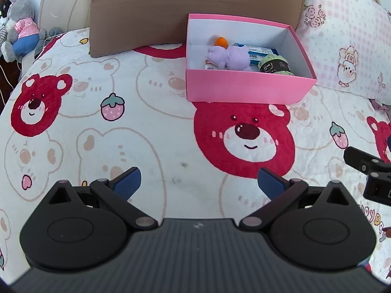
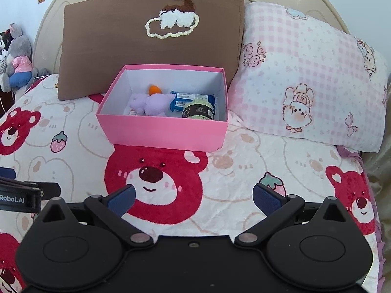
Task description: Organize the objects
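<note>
My left gripper (image 1: 199, 183) and right gripper (image 2: 194, 199) both hover with fingers spread wide and holding nothing above the bear-printed white bedspread (image 1: 156, 127). The open pink cardboard box (image 2: 166, 131) lies well ahead of both fingertip pairs, against the brown pillow (image 2: 122, 36) at the bed's head edge. It holds a lilac plush toy (image 2: 151, 103), an orange ball (image 2: 155, 89), a blue packet (image 2: 193, 97) and a green yarn skein (image 2: 199, 109).

My bed (image 2: 244, 166) carries a pink box (image 2: 166, 131) at twelve o'clock, brown pillow (image 2: 146, 48) behind, checked pillow (image 2: 305, 78) at two.
</note>
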